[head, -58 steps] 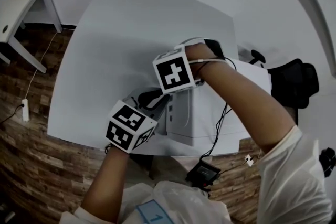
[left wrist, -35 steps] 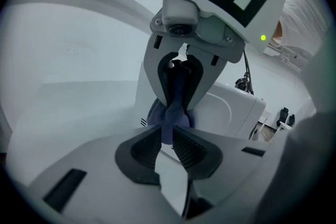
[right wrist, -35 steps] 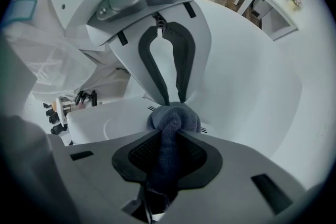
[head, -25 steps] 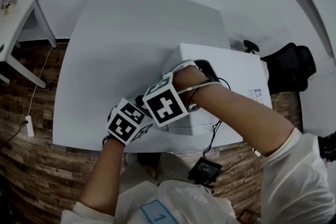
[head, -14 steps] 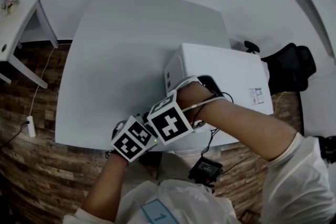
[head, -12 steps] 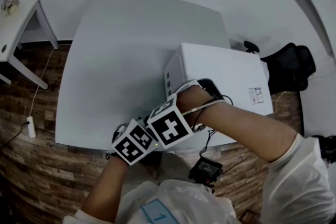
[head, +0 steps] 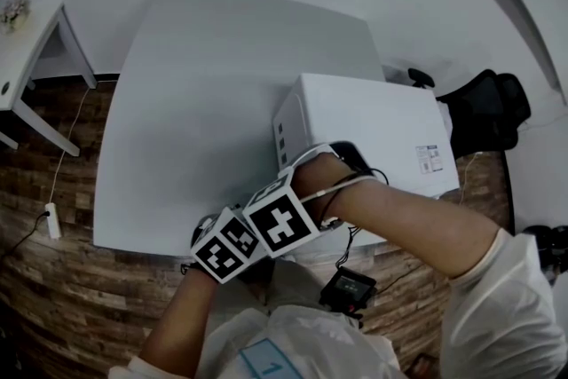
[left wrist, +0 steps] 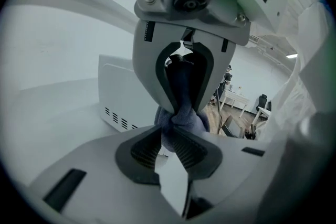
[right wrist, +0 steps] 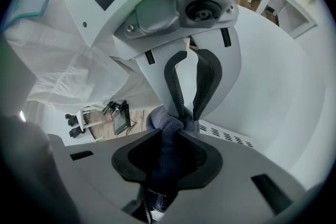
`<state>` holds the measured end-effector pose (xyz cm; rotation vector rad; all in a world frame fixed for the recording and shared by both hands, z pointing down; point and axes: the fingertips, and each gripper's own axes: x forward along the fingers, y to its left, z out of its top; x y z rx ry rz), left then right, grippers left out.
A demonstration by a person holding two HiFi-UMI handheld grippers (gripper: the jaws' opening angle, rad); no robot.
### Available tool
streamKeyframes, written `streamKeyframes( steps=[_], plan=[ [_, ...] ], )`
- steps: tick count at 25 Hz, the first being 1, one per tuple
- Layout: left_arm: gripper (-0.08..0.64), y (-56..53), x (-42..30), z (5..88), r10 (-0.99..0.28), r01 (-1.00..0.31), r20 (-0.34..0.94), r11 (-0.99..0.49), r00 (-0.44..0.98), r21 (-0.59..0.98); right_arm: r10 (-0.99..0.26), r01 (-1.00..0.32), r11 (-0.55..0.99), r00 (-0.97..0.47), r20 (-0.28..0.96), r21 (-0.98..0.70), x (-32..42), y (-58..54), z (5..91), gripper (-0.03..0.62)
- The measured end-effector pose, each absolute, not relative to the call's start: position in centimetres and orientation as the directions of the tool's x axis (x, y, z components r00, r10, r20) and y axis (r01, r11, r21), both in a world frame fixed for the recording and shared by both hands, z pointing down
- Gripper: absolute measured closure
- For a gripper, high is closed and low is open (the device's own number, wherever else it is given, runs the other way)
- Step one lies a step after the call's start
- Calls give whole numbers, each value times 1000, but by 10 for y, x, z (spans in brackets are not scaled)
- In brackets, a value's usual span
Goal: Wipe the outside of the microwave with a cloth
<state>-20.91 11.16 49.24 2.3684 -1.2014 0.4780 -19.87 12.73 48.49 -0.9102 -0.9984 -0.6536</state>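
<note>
Pinching the dark cloth point(left wrist: 184, 115) with both sets of jaws, I hold left gripper point(left wrist: 167, 129) and right gripper point(right wrist: 171, 131) near the microwave point(head: 373, 124).

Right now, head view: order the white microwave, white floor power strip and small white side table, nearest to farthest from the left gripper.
1. White microwave, just right.
2. White power strip, floor, left.
3. Small white side table, far upper left.
</note>
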Motion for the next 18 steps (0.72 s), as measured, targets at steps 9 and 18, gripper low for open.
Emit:
streamKeyframes(
  steps=[9, 18],
  plan=[
    [505, 69, -245, 489, -713, -857, 480, -467, 511, 219, -143, 827, 513, 345, 928, -229, -234, 86, 484, 492],
    [505, 29, -284, 493, -738, -880, 482, -424, 473, 215, -158, 844, 518, 255, 954, -140, -269, 48, 481, 492]
  ],
)
